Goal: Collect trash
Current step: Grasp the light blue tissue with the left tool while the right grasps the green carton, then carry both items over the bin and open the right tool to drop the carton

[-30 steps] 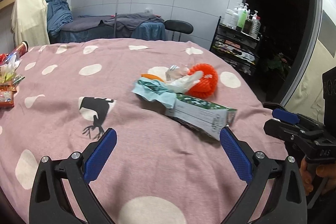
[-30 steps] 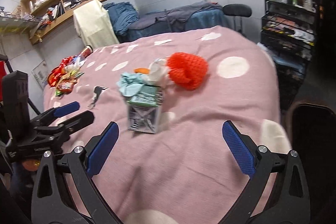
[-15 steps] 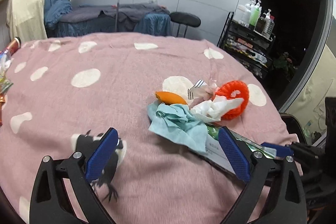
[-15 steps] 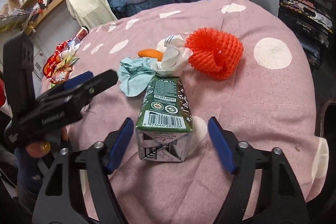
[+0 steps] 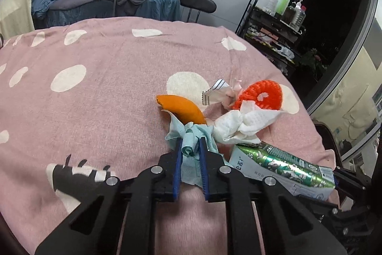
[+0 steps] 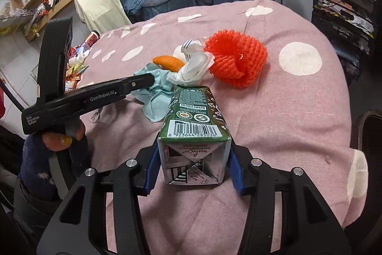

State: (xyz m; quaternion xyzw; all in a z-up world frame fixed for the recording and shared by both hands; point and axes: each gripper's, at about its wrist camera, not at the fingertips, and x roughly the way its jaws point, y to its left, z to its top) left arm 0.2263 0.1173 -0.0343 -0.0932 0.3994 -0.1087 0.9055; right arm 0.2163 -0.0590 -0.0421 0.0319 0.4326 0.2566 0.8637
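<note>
My left gripper (image 5: 189,150), low centre of the left wrist view, is pinched tight on the blue tissue (image 5: 188,143); orange peel (image 5: 180,109) touches it just above. White paper towel (image 5: 246,122), torn wrapper (image 5: 214,93) and red foam net (image 5: 261,93) sit up-right of it. My right gripper (image 6: 193,165), bottom centre of the right wrist view, clamps the carton (image 6: 194,135) at its base, long axis pointing away toward the pile. Readable on it: "BIO GOLD AWARD", barcode 6 923644 285036; on the left tool, "GenRobot.AI". I guess both lift next.
</note>
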